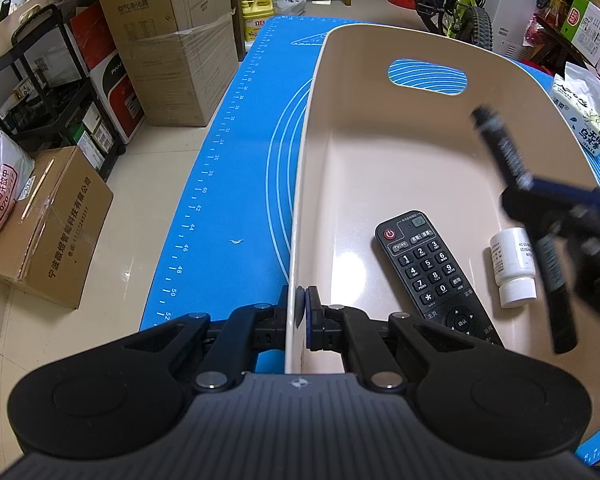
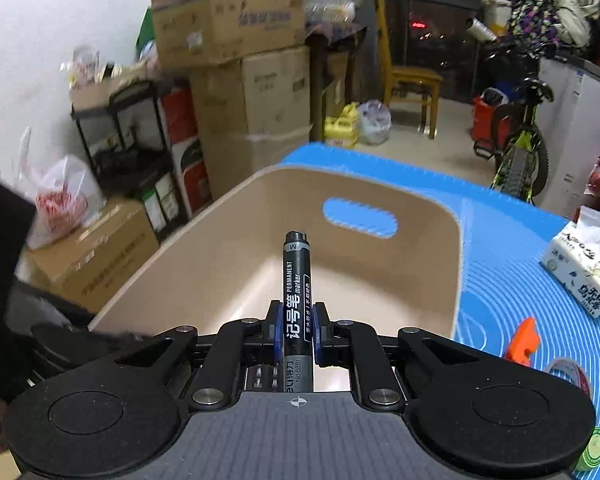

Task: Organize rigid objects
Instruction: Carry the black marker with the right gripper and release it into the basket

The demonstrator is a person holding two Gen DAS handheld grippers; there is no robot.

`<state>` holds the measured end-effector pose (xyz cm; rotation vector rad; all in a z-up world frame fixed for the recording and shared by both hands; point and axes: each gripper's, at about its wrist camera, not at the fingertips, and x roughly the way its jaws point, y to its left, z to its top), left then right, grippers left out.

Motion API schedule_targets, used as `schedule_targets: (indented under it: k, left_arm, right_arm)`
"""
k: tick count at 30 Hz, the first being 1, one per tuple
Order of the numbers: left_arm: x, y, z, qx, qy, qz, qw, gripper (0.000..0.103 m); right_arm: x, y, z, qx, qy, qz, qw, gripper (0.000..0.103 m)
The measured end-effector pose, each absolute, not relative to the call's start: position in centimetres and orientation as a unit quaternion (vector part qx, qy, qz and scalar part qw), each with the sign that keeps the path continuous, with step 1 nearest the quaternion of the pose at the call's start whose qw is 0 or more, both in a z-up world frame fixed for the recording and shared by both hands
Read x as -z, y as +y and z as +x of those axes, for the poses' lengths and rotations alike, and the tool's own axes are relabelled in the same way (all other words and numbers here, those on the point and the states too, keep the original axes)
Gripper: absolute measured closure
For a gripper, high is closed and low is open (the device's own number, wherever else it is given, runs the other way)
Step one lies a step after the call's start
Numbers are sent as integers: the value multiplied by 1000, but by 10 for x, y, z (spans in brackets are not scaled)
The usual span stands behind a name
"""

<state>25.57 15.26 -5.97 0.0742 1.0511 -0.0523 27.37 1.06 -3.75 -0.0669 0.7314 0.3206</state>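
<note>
Left tongs (image 1: 300,312) clamped on the near-left wall of the bin (image 1: 380,152), one pad outside, one inside. Right tongs (image 2: 297,332) closed on a black marker (image 2: 296,280), gripped mid-barrel, cap end pointing forward above the bin's open top. In the left wrist view, marker (image 1: 496,140) blurred, tilted over the bin's right side, right tongs (image 1: 540,204) dark behind it. Inside the bin, flat on the floor: remote (image 1: 428,268) near the middle, white bottle (image 1: 514,266) just beside it to the right, apart. Bin on a blue mat (image 1: 228,184) covering the counter, close to its left edge. Toward the counter's right edge: tissue pack (image 2: 580,272), orange piece (image 2: 522,340), tape roll (image 2: 568,376), well clear of the bin.
</note>
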Motion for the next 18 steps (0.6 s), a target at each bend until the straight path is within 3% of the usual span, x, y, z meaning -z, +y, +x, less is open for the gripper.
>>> schedule_targets:
  k: [16,17,18]
  left_arm:
    - [59,152,256,25,501,38,864,96]
    - [59,152,256,25,501,38,864,96]
    - [59,152,256,25,501,37,864,96]
  right_arm:
    - [80,32,282,-169,440,-74,879,77]
    - [80,30,283,-170,444,-71,877,72]
    - [79,29,283,-169,444,-64,878,60]
